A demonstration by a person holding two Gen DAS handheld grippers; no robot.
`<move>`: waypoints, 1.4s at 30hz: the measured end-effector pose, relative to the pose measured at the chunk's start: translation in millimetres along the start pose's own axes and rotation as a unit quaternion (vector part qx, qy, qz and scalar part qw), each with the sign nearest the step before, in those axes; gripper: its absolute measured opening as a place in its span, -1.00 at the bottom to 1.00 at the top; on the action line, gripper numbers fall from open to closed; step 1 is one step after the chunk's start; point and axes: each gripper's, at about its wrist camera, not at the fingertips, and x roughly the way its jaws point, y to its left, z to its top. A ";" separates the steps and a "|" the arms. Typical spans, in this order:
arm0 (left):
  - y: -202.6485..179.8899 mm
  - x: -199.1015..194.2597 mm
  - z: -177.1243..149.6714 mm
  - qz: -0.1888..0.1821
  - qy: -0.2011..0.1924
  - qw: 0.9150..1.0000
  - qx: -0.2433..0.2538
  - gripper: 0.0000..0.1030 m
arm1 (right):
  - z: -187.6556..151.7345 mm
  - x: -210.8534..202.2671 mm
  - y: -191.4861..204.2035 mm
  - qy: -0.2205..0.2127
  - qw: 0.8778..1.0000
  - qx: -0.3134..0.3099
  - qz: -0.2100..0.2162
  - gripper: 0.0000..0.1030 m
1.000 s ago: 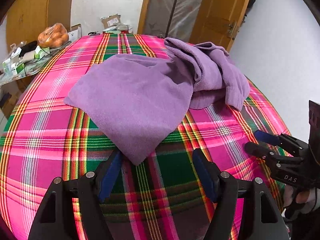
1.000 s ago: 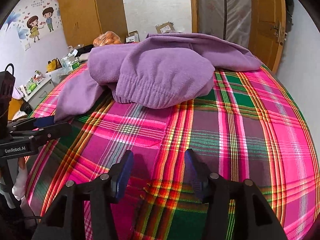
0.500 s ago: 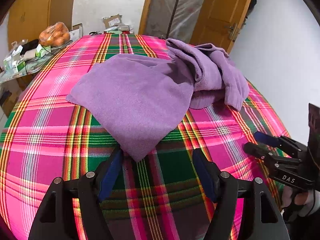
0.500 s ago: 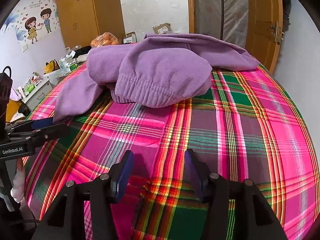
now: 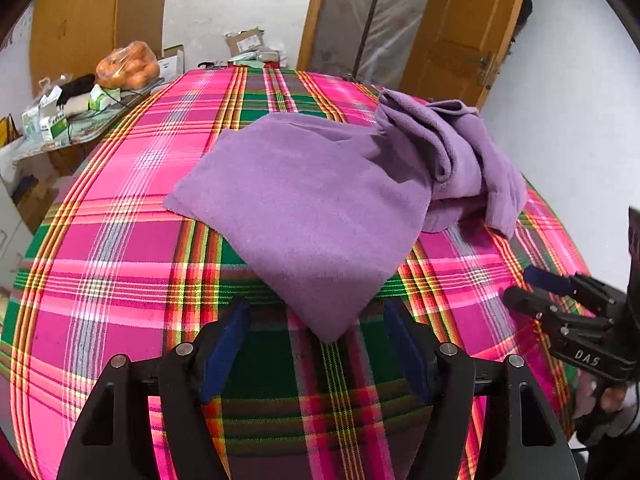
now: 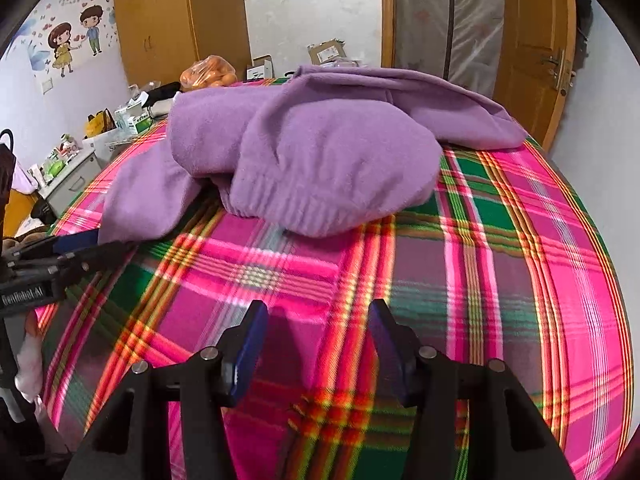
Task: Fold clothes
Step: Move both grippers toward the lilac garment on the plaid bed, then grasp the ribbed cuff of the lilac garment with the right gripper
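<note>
Garment inspection: one purple fleece garment (image 5: 320, 200) lies on the pink, green and red plaid cover (image 5: 120, 248) of the surface. Its part toward the left gripper is spread flat and ends in a pointed corner; its part toward the right gripper is bunched into folds, with a ribbed hem (image 6: 288, 204) facing that gripper's camera.

Left gripper (image 5: 316, 344): jaws wide apart, holding nothing. The garment's pointed corner lies between the blue pads (image 5: 224, 344), apart from both, with plaid cover visible on either side of it. Whether the fingers touch the cover cannot be told.

Right gripper (image 6: 316, 348): jaws wide apart, holding nothing, over bare plaid near the garment's ribbed hem, with a stretch of cover between the two. In the left wrist view this gripper appears beside the bunched end of the garment, with part of a gloved hand (image 5: 604, 396) under it.

Beyond the garment, off the far edge of the surface, stand cardboard boxes (image 5: 244, 42) and a plastic-wrapped item in a wooden door frame. Off the side edge nearest the flat part of the garment, a bag of oranges (image 5: 128, 66) rests on a cluttered side unit.
</note>
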 end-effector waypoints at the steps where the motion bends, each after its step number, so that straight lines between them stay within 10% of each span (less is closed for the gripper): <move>1: 0.5 0.5 0.3 0.001 0.000 1.000 0.002 0.40 | 3.0 -0.6 2.7 -0.004 1.000 -0.006 -0.003 0.04; 29: -0.4 1.1 -1.8 -0.014 -0.010 1.000 -0.017 0.40 | 60.6 -12.9 25.9 -0.117 0.990 -0.034 -0.077 0.02; 42: 0.6 1.3 -1.6 -0.017 -0.011 1.000 -0.019 0.40 | 49.0 8.9 52.0 -0.088 0.991 -0.071 -0.077 0.01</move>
